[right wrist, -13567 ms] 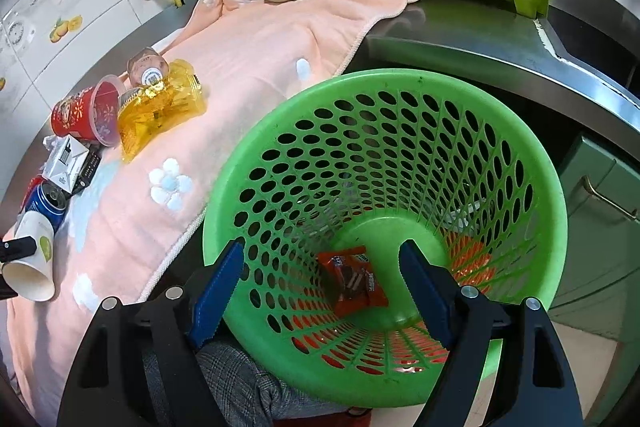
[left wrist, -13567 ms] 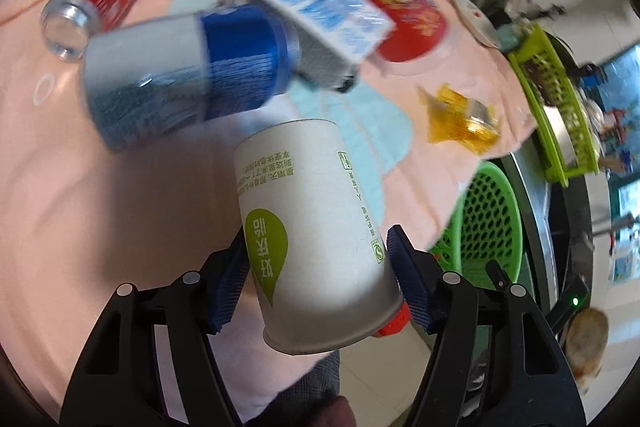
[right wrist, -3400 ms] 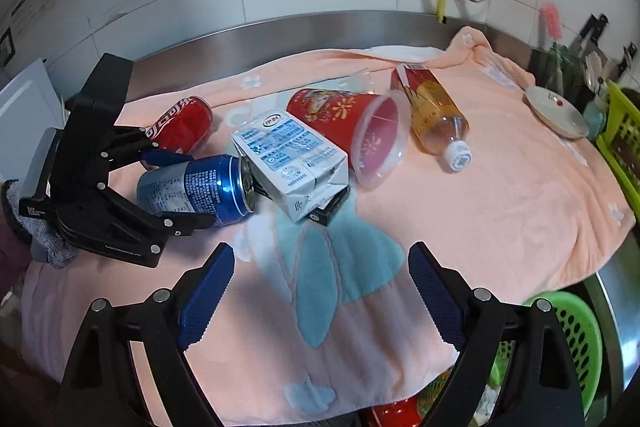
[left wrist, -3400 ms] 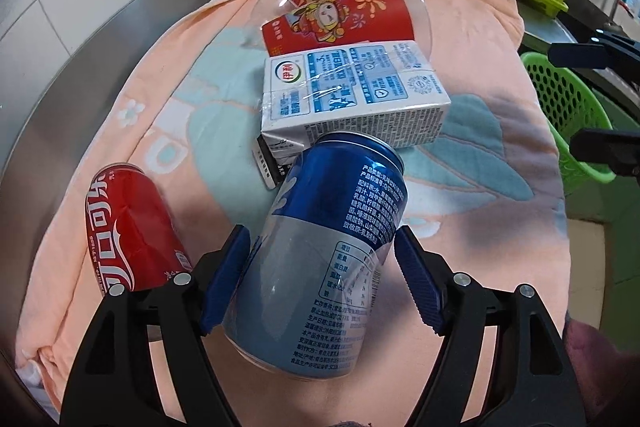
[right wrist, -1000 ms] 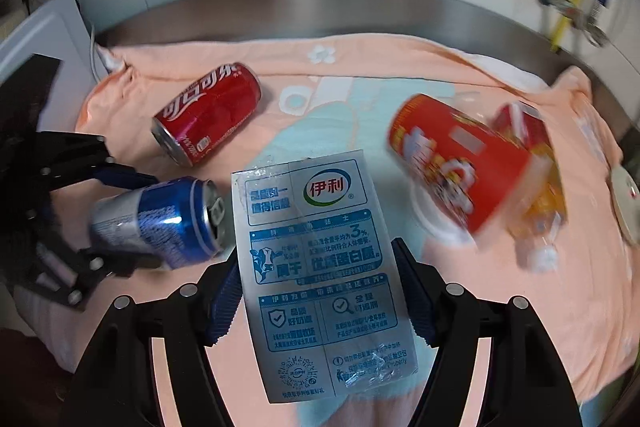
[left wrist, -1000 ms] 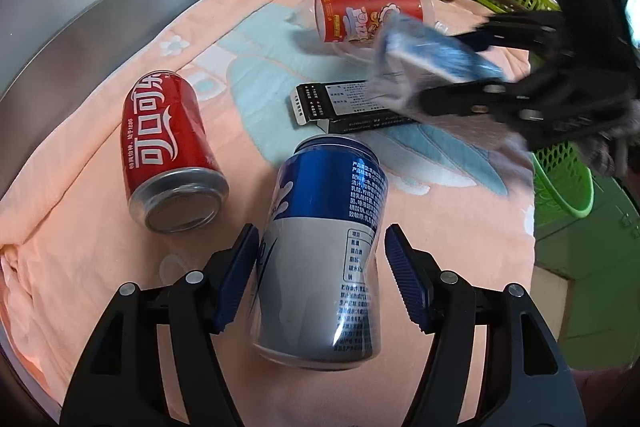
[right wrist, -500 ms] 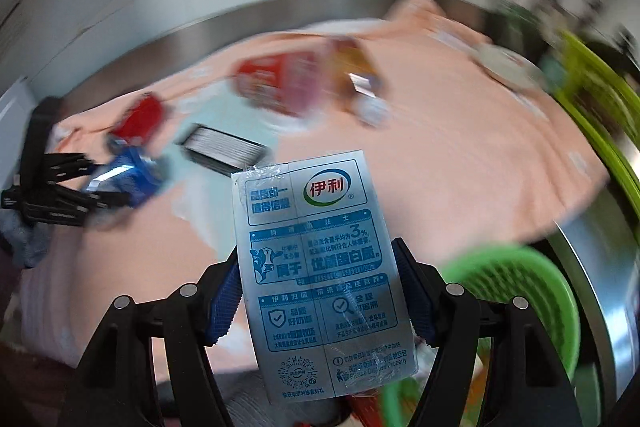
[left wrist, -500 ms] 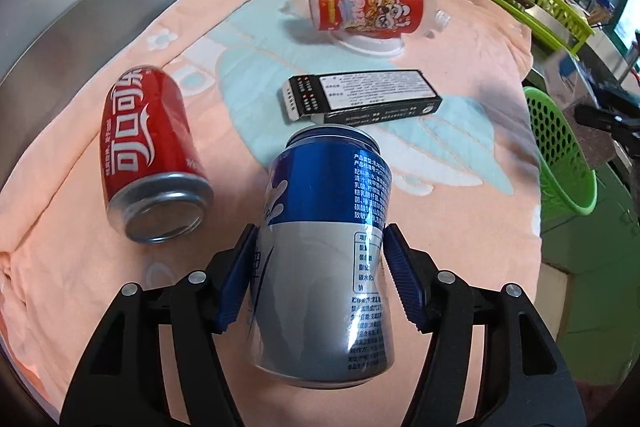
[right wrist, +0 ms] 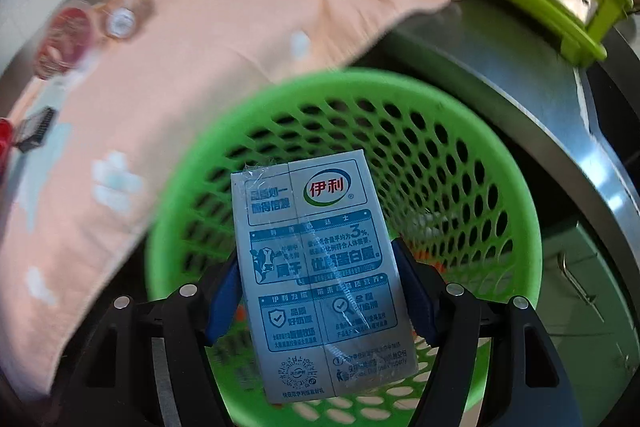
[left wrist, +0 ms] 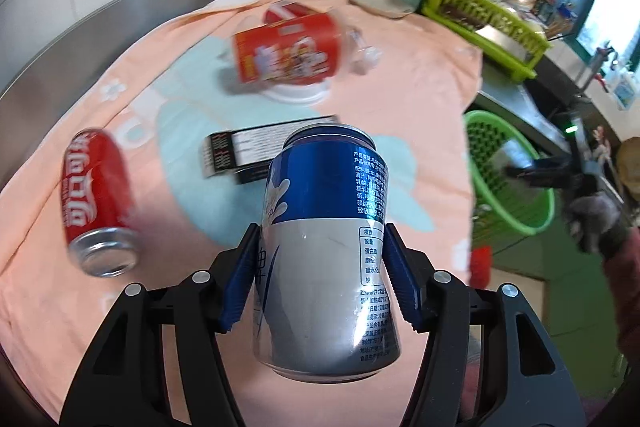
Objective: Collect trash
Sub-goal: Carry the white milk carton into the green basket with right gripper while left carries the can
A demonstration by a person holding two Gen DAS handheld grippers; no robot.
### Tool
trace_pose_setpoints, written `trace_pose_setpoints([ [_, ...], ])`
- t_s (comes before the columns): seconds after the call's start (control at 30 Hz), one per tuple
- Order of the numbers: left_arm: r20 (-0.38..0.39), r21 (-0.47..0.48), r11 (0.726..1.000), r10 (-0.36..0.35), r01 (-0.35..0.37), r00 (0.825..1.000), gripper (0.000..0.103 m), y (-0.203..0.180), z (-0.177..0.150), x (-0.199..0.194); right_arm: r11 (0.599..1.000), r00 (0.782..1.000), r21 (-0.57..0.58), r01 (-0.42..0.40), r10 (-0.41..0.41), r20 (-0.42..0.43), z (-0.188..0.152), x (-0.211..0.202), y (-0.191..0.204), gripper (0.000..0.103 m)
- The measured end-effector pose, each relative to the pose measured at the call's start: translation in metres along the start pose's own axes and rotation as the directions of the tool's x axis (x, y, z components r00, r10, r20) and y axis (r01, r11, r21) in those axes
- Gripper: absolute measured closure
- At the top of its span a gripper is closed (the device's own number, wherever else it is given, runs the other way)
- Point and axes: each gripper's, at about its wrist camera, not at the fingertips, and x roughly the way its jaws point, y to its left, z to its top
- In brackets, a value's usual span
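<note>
Right tool [right wrist: 318,291] clamps milk carton [right wrist: 320,267]; green basket [right wrist: 516,187] beneath

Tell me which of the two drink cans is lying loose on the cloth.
The red can: it lies on its side on the peach cloth, untouched. The blue-and-silver can is clamped in the closing left claw.

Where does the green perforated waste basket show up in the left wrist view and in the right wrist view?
Left wrist view: the green waste basket sits at the right edge, below the counter's end, partly behind the right claw.
Right wrist view: it fills the centre, directly under the milk carton held in that claw.
Shared landmark: the peach towel, whose edge hangs beside the basket.
</note>
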Motion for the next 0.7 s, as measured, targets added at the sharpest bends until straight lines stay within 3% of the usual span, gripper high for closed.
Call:
trace_pose_setpoints([
  [0.33, 0.042, 0.072, 0.99, -0.127, 0.124, 0.991, 0.044, -0.066, 0.033, 0.005, 0.998, 0.997, 0.061, 0.029, -0.025, -0.073, 0.003, 0.04, -0.021, 0.032],
  [0.47, 0.038, 0.105, 0.98, -0.176, 0.171, 0.984, 0.044, -0.097, 0.047, 0.017, 0.997, 0.999, 0.067, 0.027, -0.024, -0.045, -0.002, 0.033, -0.027, 0.032],
  [0.7, 0.0, 0.188, 0.954, -0.238, 0.234, 0.971, 0.044, -0.159, 0.069, 0.048, 0.996, 0.997, 0.085, -0.021, 0.014, 0.076, -0.02, -0.021, -0.044, 0.032],
])
